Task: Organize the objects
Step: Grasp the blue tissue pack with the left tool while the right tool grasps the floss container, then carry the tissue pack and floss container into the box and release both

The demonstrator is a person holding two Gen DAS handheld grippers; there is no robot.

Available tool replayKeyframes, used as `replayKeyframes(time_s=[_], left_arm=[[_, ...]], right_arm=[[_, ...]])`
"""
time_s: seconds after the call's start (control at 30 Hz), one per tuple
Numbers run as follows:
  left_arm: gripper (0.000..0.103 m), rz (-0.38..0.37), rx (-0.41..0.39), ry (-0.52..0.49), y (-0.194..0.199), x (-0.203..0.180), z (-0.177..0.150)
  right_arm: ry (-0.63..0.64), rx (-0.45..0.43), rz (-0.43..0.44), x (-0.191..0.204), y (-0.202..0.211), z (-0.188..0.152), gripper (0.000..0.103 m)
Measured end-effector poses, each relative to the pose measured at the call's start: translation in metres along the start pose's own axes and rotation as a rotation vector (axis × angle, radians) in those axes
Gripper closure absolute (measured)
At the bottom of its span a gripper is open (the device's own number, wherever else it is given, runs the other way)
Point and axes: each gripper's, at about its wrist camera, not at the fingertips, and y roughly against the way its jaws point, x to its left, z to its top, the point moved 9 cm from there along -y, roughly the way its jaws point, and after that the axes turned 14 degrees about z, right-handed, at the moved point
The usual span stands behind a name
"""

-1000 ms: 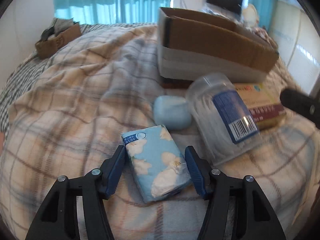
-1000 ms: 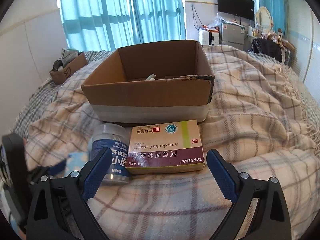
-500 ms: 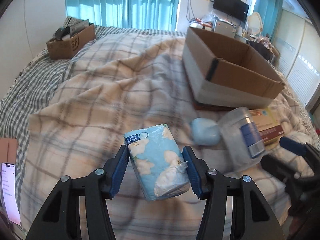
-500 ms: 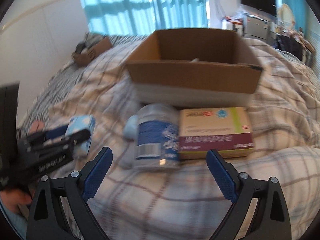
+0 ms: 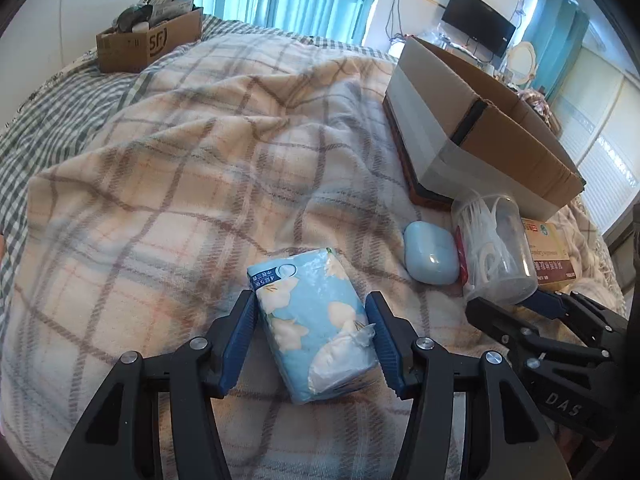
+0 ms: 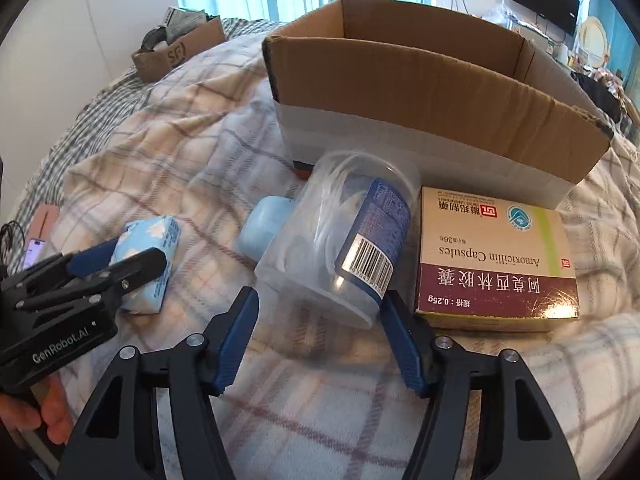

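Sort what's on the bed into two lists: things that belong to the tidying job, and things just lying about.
Part of the job:
tissue pack, held in the left gripper
clear jar, between the open fingers of the right gripper
blue case
Amoxicillin box
open cardboard box

Lying about:
SF carton
phone
plaid blanket

Left wrist cam: low over blanket (image 5: pixel 168 184), looks forward-right past tissue pack (image 5: pixel 314 320), close. Right wrist cam: low, near, faces box (image 6: pixel 432 96) head-on across jar (image 6: pixel 340 236). Shared: box (image 5: pixel 472 120), jar (image 5: pixel 492 248), blue case (image 5: pixel 430 252), medicine carton (image 6: pixel 496 256), tissue pack (image 6: pixel 150 252); each cam sees other gripper.
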Motion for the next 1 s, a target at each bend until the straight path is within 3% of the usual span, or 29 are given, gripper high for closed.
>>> replayKeyframes(time_s=[0.1, 0.3, 0.4, 0.43, 0.5, 0.77, 1.0], left_arm=[[0.046, -0.003, 0.0, 0.004, 0.0, -0.001, 0.001], [0.046, 0.019, -0.007, -0.015, -0.001, -0.002, 0.001], [0.046, 0.029, -0.013, -0.024, -0.001, -0.003, 0.001], [0.046, 0.028, -0.013, -0.024, -0.001, -0.003, 0.001], [0.046, 0.015, -0.013, -0.012, -0.001, -0.001, 0.001], [0.046, 0.028, -0.036, -0.008, 0.013, -0.002, 0.004], [0.046, -0.062, -0.066, -0.024, 0.056, -0.029, 0.0]], right_arm=[[-0.033, -0.029, 0.005, -0.002, 0.008, 0.003, 0.04], [-0.073, -0.063, 0.009, -0.002, 0.01, 0.014, 0.029], [-0.103, -0.061, 0.0, -0.01, 0.0, 0.019, 0.03], [-0.114, -0.05, -0.007, -0.014, -0.006, 0.019, 0.038], [-0.131, -0.048, -0.007, -0.017, -0.008, 0.017, 0.038], [-0.031, -0.092, 0.002, 0.006, 0.033, 0.002, 0.04], [0.007, -0.18, 0.017, 0.022, 0.084, 0.005, 0.042]])
